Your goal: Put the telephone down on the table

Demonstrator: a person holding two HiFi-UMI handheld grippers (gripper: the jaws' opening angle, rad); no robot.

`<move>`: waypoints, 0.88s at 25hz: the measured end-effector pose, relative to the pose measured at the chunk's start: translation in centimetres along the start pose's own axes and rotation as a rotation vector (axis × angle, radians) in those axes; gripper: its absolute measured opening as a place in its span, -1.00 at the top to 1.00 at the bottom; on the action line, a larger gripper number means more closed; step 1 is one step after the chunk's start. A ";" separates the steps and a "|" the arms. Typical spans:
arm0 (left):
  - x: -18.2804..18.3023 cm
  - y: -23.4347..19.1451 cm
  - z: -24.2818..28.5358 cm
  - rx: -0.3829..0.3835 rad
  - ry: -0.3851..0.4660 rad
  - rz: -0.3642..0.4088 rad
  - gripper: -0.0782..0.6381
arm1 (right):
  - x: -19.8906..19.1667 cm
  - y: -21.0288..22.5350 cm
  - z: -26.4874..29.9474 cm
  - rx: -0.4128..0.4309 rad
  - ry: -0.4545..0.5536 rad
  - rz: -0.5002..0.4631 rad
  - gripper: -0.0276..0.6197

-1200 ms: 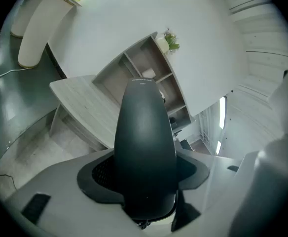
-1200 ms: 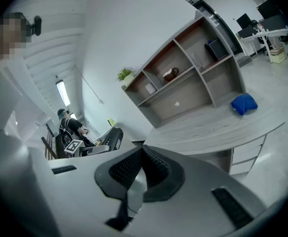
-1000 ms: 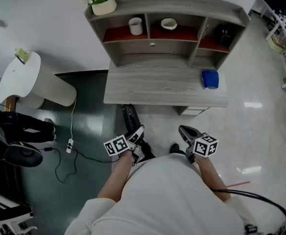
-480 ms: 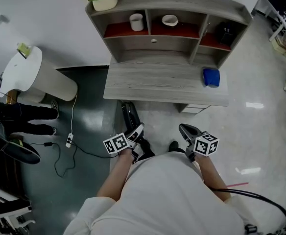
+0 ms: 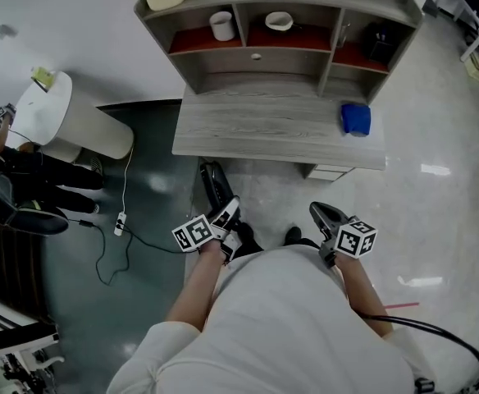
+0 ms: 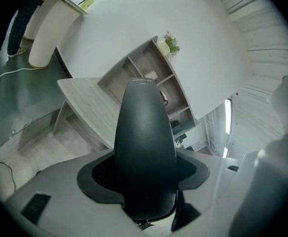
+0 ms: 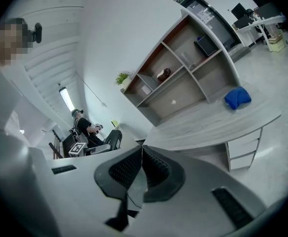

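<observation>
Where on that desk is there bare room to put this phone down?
The desktop is bare from its left edge to the blue cloth, between the front edge and the shelf unit. Its compartments hold a cup, a bowl, a dark object.

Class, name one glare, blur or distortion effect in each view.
Head view: glare patches on the glossy floor; left gripper view: fisheye bends the desk edge behind the telephone; right gripper view: shelf unit curves, corners vignetted black.
</observation>
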State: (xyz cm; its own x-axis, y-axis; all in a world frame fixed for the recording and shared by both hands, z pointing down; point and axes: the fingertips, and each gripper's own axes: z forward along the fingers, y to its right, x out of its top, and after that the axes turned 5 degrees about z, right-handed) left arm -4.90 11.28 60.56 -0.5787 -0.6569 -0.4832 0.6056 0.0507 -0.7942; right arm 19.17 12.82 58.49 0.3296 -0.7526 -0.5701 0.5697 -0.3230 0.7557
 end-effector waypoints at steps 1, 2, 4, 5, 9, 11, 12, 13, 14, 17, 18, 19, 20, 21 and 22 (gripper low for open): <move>-0.1 0.1 0.2 -0.002 0.014 -0.012 -0.05 | 0.1 0.4 -0.5 0.008 0.000 0.002 0.86; -0.2 0.1 0.4 0.001 0.027 -0.022 -0.05 | 0.2 0.8 -1.0 0.015 -0.001 0.003 0.86; -0.5 0.0 0.8 0.012 0.044 -0.036 -0.05 | 0.5 1.7 -1.7 0.020 -0.003 0.002 0.86; -0.5 -0.1 1.0 0.019 0.049 -0.043 -0.05 | 0.6 2.2 -1.9 0.018 -0.004 0.002 0.86; -0.8 -0.6 1.0 0.040 0.060 -0.067 -0.05 | 0.9 3.3 -1.8 -0.002 -0.014 0.011 0.86; -0.8 -0.8 1.3 0.046 0.064 -0.074 -0.05 | 1.2 3.7 -1.4 -0.007 -0.018 0.018 0.86; -0.7 -0.9 1.5 0.047 0.065 -0.077 -0.05 | 1.5 3.9 -1.2 -0.007 -0.019 0.019 0.86; -0.5 -1.1 1.8 0.048 0.064 -0.078 -0.05 | 1.7 4.0 -0.8 -0.007 -0.020 0.018 0.86; -0.2 -1.3 2.2 0.049 0.063 -0.078 -0.05 | 1.9 4.0 -0.4 -0.007 -0.020 0.017 0.86; 1.0 -2.3 3.2 0.049 0.050 -0.077 -0.05 | 2.6 3.9 1.0 -0.013 -0.017 0.015 0.86; 1.5 -2.6 3.5 0.047 0.045 -0.077 -0.05 | 2.8 4.0 1.5 -0.019 -0.013 0.015 0.86; 2.0 -2.9 3.8 0.046 0.039 -0.076 -0.05 | 3.2 4.0 2.0 -0.026 -0.009 0.017 0.86; 2.6 -3.2 4.1 0.046 0.034 -0.074 -0.05 | 3.5 4.0 2.5 -0.032 -0.004 0.019 0.86; 3.3 -3.6 4.4 0.047 0.031 -0.071 -0.05 | 3.9 3.9 3.1 -0.037 0.000 0.021 0.86; 4.1 -4.0 4.7 0.048 0.027 -0.067 -0.05 | 4.3 3.8 3.8 -0.040 0.002 0.020 0.86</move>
State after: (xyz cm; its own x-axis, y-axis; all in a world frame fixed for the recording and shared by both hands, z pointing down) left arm -7.15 4.83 63.52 -0.6334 -0.6368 -0.4397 0.5897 -0.0292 -0.8071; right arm 19.82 6.18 60.15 0.3432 -0.7573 -0.5557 0.5925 -0.2845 0.7537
